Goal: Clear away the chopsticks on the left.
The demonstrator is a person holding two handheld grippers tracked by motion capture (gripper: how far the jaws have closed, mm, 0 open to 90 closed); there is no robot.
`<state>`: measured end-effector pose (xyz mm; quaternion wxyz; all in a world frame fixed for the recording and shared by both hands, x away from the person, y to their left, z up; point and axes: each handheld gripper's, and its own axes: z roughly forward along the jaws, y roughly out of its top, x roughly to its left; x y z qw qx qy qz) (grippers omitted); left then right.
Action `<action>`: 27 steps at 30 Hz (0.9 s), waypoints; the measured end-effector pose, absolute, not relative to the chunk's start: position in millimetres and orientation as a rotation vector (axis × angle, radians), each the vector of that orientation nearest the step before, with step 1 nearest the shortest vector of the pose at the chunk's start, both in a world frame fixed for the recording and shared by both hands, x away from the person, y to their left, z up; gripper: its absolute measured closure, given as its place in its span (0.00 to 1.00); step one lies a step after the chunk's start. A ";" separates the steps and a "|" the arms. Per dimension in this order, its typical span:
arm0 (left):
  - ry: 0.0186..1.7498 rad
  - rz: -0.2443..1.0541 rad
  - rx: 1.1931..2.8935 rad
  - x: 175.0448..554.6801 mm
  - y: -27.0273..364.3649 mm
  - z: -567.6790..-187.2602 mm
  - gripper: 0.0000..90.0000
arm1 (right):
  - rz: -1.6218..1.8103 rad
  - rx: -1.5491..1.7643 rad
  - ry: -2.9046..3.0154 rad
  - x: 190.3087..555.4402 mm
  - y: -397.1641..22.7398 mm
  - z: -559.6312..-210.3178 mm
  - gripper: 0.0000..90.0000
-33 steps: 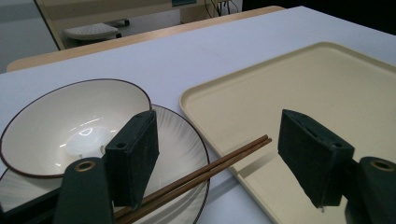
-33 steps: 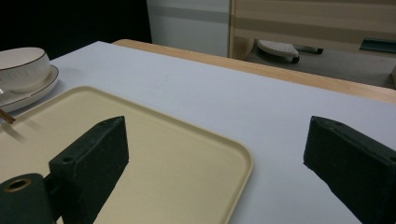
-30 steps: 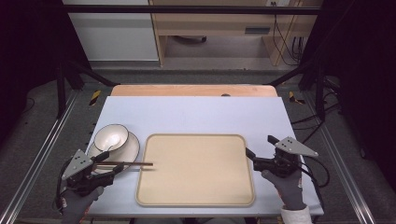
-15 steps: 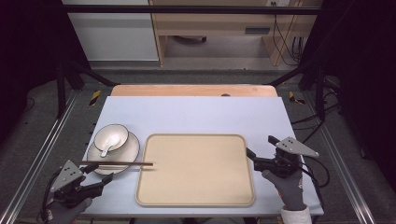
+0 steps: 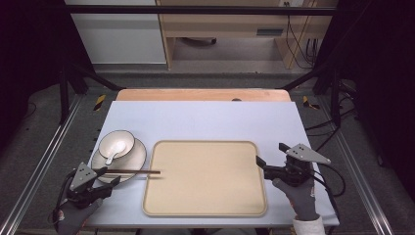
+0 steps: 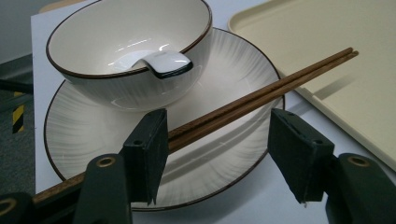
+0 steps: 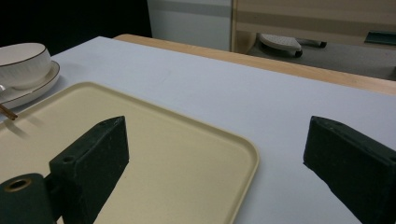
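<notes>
Wooden chopsticks (image 6: 261, 95) lay across the plate (image 6: 84, 135), tips pointing onto the tray (image 5: 205, 205). Left gripper (image 6: 224, 151) stood wide open around them, right gripper (image 7: 219, 163) open, empty.

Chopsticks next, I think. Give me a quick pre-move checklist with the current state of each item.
1. Left gripper jaws open: ok.
2. Chopsticks between those jaws: ok, lying beside one jaw, not clamped.
3. Chopsticks steady: cannot tell; they bridge the plate and the tray rim.
4. Bowl upright on the plate, spoon inside: ok.
5. Tray free for placing: ok.
6. Right gripper open at the tray's right edge: ok.
</notes>
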<state>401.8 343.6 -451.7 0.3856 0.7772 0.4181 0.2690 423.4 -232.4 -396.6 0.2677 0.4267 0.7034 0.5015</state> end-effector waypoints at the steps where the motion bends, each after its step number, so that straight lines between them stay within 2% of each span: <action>1: 1.067 0.687 1.982 403.3 343.9 -452.3 0.44 | 1.350 1.150 1.900 423.5 -232.4 -396.8 0.08; 18: 1.054 0.691 2.040 415.5 344.6 -458.4 0.45 | 1.358 1.152 1.904 423.4 -231.5 -396.4 0.08; 27: 1.066 0.695 2.062 415.2 341.7 -458.8 0.50 | 1.361 1.151 1.896 422.4 -231.7 -394.7 0.07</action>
